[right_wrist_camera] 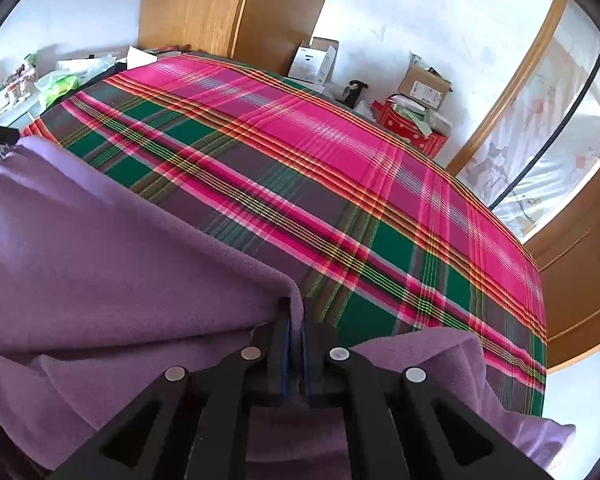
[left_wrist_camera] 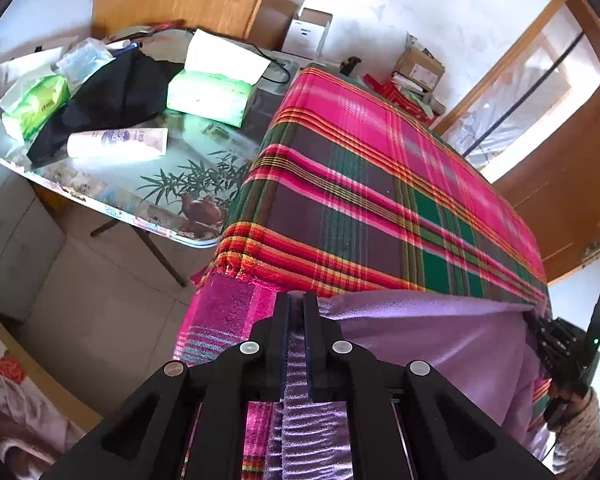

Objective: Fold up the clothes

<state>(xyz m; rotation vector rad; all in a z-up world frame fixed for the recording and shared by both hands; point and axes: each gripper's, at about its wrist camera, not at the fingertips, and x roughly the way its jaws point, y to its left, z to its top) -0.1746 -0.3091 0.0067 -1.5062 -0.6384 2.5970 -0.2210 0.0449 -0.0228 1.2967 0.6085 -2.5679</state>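
At the near edge of the plaid-covered worktop (right_wrist_camera: 380,184), both claws grip the purple fleece garment (right_wrist_camera: 100,220): left claw (left_wrist_camera: 296,304), right claw (right_wrist_camera: 294,312), each pinched shut on its hem. Best to keep that edge taut and level between them, then lay it flat on the plaid.

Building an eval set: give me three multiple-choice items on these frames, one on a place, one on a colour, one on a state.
1. Where is the white tube?
A. on the side table
B. on the plaid cover
C. on the floor

2. What colour is the held garment?
A. green
B. lilac
C. black

3. The left gripper's jaws are:
A. wide open
B. shut on the garment
C. shut on nothing

Key:
1 A: the white tube lies on the side table.
2 B: the garment is lilac.
3 B: the left gripper pinches its ribbed edge.
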